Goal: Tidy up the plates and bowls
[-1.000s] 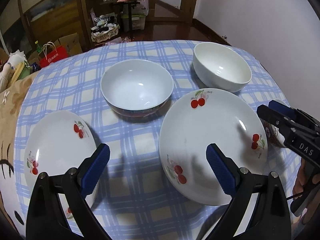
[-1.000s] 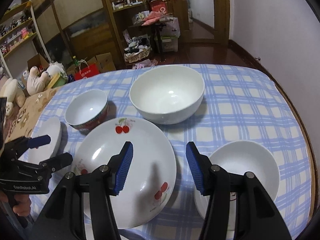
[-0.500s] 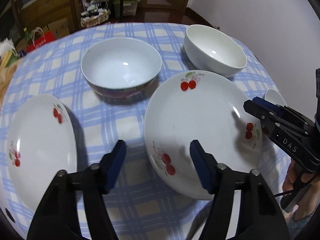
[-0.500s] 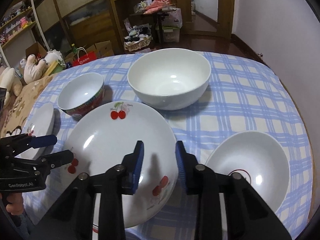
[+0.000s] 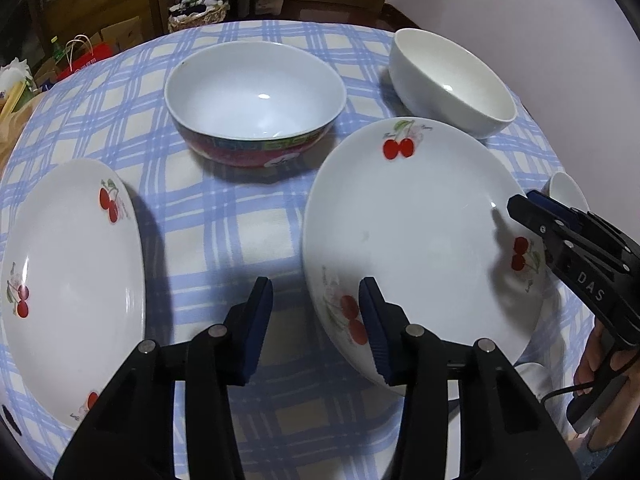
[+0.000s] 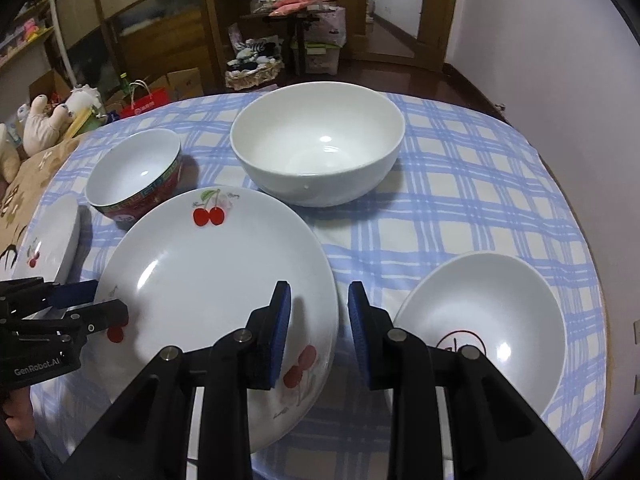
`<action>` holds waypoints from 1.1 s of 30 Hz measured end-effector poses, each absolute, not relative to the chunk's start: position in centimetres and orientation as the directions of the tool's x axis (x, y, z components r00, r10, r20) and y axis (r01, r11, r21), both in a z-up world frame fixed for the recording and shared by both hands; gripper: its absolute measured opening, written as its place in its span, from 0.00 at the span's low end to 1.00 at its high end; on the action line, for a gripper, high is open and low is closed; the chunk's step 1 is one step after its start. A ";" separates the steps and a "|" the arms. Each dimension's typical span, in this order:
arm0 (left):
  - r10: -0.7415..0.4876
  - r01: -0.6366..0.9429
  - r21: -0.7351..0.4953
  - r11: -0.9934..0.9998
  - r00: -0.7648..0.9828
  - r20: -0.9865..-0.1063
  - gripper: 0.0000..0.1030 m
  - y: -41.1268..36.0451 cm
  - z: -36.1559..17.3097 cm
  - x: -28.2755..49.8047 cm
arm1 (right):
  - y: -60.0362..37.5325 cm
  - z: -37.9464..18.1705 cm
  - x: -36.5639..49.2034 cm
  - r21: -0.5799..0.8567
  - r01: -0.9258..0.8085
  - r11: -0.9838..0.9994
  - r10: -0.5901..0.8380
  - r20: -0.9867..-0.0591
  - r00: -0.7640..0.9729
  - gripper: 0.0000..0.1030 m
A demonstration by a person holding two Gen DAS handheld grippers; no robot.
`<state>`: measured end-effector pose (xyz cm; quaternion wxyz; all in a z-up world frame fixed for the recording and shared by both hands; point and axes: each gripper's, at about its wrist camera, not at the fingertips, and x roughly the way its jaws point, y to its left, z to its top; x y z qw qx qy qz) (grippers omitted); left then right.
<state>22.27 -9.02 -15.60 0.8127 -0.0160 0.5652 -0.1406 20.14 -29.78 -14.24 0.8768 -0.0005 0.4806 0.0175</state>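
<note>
A large white cherry plate [image 5: 420, 232] lies mid-table and also shows in the right wrist view [image 6: 212, 280]. My left gripper [image 5: 316, 320] straddles its left rim, jaws partly open, one pad over the plate. My right gripper [image 6: 318, 328] straddles its right rim, jaws partly open. A smaller cherry plate [image 5: 68, 280] lies to the left. A red-sided bowl [image 5: 256, 116] and a big white bowl [image 6: 318, 144] stand behind. A shallow white bowl [image 6: 484, 324] with a red mark lies at the right.
The round table has a blue checked cloth [image 5: 224, 216]. A white wall [image 6: 560, 60] runs close on the right. Shelves, boxes and a red bag [image 6: 146, 102] stand on the floor beyond the far edge.
Both grippers have narrowed their jaws and moved in over the large cherry plate's opposite rims. The dishes have not moved.
</note>
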 end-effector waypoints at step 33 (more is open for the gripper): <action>-0.317 0.175 -0.269 0.947 0.376 -0.870 0.17 -7.3 -14.0 21.2 | -29.2 -13.7 17.9 0.096 -0.059 0.994 0.113 -0.824 0.555 0.25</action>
